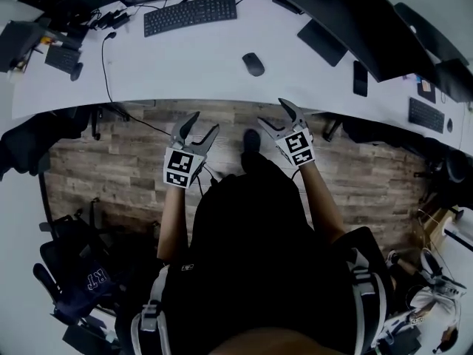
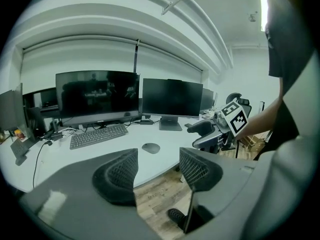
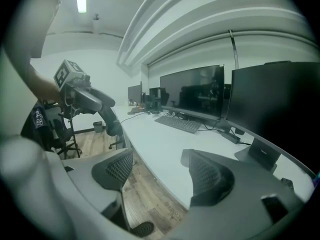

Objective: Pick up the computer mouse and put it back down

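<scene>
Mouse [image 1: 253,63] sits on the white counter [image 1: 185,65], far of the left hand-held gripper [image 1: 205,120] and right hand-held gripper [image 1: 273,113], both spread and empty (over the wooden floor [image 1: 111,161]), so an off-centre pinch on its smooth dome could squirt it aside.

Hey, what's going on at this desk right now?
A person stands at the white desk with a gripper in each hand. The left gripper and the right gripper are both open and empty, held near the desk's front edge. The computer mouse lies untouched on the desk ahead of them, so the pickup has not started.
</scene>
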A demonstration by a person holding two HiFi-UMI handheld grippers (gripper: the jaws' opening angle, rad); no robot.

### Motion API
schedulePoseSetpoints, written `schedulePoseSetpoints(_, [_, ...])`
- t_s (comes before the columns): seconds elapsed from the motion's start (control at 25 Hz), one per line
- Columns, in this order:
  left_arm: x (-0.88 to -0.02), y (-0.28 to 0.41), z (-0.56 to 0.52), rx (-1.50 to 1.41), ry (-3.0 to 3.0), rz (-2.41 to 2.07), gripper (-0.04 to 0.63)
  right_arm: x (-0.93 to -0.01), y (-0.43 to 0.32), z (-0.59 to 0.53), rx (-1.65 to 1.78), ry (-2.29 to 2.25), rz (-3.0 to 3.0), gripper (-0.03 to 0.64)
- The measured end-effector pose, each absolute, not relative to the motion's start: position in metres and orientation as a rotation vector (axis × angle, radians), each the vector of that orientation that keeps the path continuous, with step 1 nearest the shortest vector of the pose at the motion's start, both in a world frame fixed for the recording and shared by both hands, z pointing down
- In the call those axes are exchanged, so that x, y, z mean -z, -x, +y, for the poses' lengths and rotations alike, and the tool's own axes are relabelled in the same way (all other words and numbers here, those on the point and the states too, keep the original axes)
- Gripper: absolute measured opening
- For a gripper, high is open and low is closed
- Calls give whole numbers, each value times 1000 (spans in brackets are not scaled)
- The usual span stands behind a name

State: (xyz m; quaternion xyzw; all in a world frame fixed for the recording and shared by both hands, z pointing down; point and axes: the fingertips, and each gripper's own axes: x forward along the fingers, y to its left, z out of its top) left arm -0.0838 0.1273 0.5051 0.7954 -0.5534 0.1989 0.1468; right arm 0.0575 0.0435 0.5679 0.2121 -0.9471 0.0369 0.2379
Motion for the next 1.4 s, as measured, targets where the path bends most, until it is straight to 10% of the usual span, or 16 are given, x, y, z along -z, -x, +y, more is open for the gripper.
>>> schedulePoseSetpoints(1.4, [-502,141,-2,-589,-2340,-1533,259,-589,-9,-54,-205,-580,-2528,348])
